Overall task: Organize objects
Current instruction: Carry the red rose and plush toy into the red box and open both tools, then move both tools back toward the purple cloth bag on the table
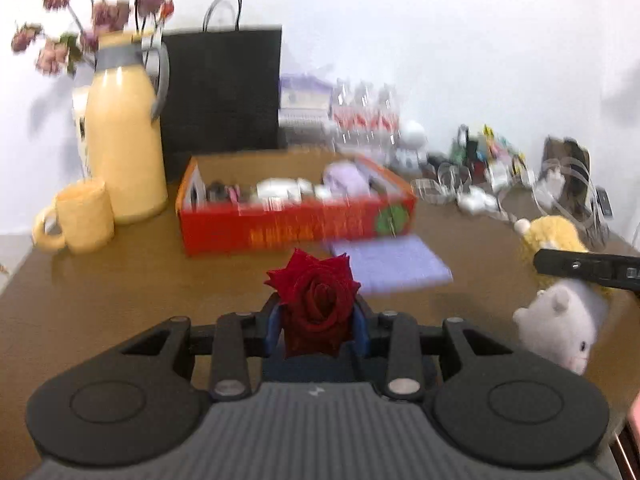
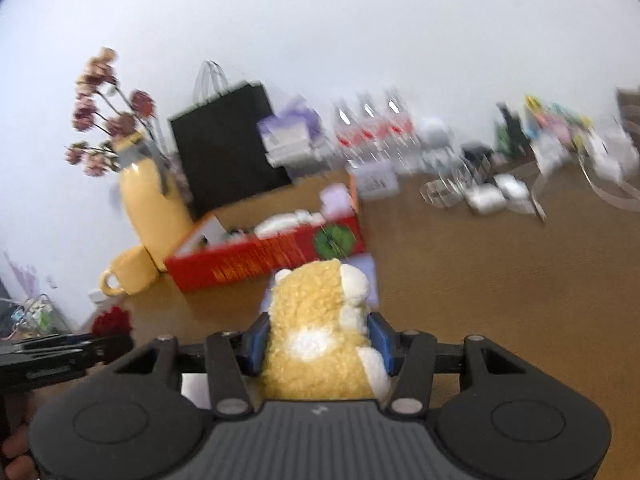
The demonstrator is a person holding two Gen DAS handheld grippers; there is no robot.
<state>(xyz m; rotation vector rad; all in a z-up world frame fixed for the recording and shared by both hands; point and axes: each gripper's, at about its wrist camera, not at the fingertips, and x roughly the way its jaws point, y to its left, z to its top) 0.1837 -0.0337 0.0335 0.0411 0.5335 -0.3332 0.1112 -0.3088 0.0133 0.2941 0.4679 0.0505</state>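
Observation:
A dark red rose head (image 1: 316,304) sits between the blue pads of my left gripper (image 1: 318,318), which is shut on it above the brown table (image 1: 140,288). My right gripper (image 2: 318,340) is shut on a yellow and white plush toy (image 2: 316,320). In the left wrist view that toy (image 1: 554,230) shows at the right edge behind a black finger (image 1: 588,268). A white plush cat (image 1: 560,326) lies on the table below it. From the right wrist view, the rose (image 2: 112,320) and the left gripper's fingers (image 2: 60,354) appear at the left.
An open red box (image 1: 296,226) with several small items stands mid-table, a purple pad (image 1: 392,266) in front of it. A yellow jug with dried flowers (image 1: 124,140), a yellow mug (image 1: 80,218) and a black paper bag (image 1: 222,88) stand behind left. Bottles (image 1: 366,116) and clutter line the wall.

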